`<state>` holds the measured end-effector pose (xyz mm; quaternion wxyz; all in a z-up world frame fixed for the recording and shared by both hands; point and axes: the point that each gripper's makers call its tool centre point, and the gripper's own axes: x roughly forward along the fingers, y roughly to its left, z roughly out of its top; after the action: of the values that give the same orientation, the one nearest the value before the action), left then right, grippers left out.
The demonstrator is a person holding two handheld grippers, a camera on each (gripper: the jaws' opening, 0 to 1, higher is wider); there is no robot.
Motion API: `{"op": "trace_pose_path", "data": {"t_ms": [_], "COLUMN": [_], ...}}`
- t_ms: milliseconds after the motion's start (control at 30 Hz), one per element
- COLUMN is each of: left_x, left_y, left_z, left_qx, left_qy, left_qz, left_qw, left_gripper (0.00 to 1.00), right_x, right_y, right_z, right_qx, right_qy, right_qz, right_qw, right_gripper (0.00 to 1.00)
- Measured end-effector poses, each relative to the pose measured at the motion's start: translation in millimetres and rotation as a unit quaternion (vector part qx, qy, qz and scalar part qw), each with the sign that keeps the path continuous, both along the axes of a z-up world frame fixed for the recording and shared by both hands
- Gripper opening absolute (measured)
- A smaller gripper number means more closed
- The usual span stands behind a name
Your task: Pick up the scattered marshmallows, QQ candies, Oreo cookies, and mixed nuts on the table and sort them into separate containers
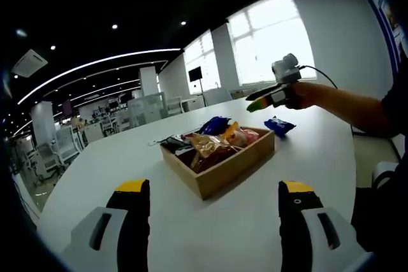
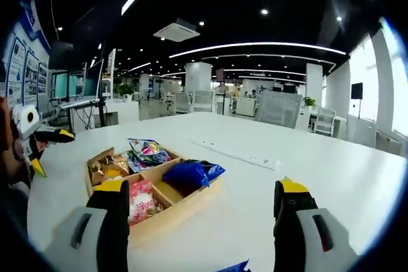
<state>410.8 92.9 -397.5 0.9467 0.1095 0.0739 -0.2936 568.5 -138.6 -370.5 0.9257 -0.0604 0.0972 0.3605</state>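
1. A large white table carries everything; a white power strip lies on it beyond the tray
2. A wooden tray with compartments sits mid-table, holding snack packets
3. Left gripper: jaws wide apart, empty, hovering short of the tray
4. Right gripper: jaws spread wide, gripping nothing, above the tray's near edge
5. A blue packet rests in one tray compartment, a pink candy packet in the next, a brown packet in a corner one
6. Another blue packet lies on the table just beside the tray
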Motion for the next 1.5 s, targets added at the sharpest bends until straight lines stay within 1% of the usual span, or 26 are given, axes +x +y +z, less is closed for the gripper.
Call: {"op": "trace_pose_path", "data": {"t_ms": [100, 200, 433, 533, 633, 733, 900, 967, 1133, 1233, 1367, 1500], "left_x": [-0.6, -0.6, -1.3, -1.2, -0.6, 0.0, 0.3, 0.3, 0.6, 0.5, 0.2, -0.2], "left_y": [0, 1, 1, 0, 0, 0, -1, -1, -2, -2, -4, -5], "left_z": [0.5, 0.7, 2.3, 2.9, 3.4, 4.5, 5.5, 4.6, 4.4, 5.2, 4.5, 4.1], "left_qx": [0.0, 0.0, -0.002, -0.001, 0.001, 0.001, -0.001, 0.001, 0.001, 0.0, 0.001, 0.001], "left_qy": [-0.001, -0.001, -0.002, -0.002, -0.002, -0.004, -0.005, -0.004, -0.003, -0.004, -0.004, -0.003], "left_qz": [-0.001, -0.001, -0.003, -0.005, -0.005, -0.005, -0.004, -0.004, -0.004, -0.005, -0.006, -0.006], "left_qw": [1.0, 1.0, 1.0, 1.0, 1.0, 1.0, 1.0, 1.0, 1.0, 1.0, 1.0, 1.0], "left_gripper": [0.87, 0.87, 0.87, 0.87, 0.87, 0.87, 0.87, 0.87, 0.87, 0.87, 0.87, 0.87], "right_x": [-12, -19, -44, -51, -64, -75, -91, -94, -102, -108, -107, -109], "right_y": [1, 0, -2, -2, -3, -1, -4, -7, -17, -20, -26, -30], "right_z": [4.2, 3.8, 2.9, 5.1, 11.0, 14.2, 13.1, 12.6, 9.4, 6.4, -2.1, -5.0], "right_qx": [0.005, 0.005, 0.003, 0.005, 0.017, 0.022, 0.022, 0.025, 0.033, 0.029, 0.023, 0.022], "right_qy": [-0.006, -0.002, 0.002, 0.002, 0.005, 0.0, -0.003, -0.005, 0.001, 0.001, 0.009, 0.013], "right_qz": [0.003, 0.005, 0.014, 0.016, 0.016, 0.02, 0.021, 0.018, 0.003, -0.001, -0.01, -0.017], "right_qw": [1.0, 1.0, 0.9999, 0.9998, 0.9997, 0.9996, 0.9995, 0.9995, 0.9994, 0.9996, 0.9996, 0.9995], "right_gripper": [0.9, 0.9, 0.9, 0.9, 0.9, 0.9, 0.9, 0.9, 0.9, 0.9, 0.9, 0.89]}}
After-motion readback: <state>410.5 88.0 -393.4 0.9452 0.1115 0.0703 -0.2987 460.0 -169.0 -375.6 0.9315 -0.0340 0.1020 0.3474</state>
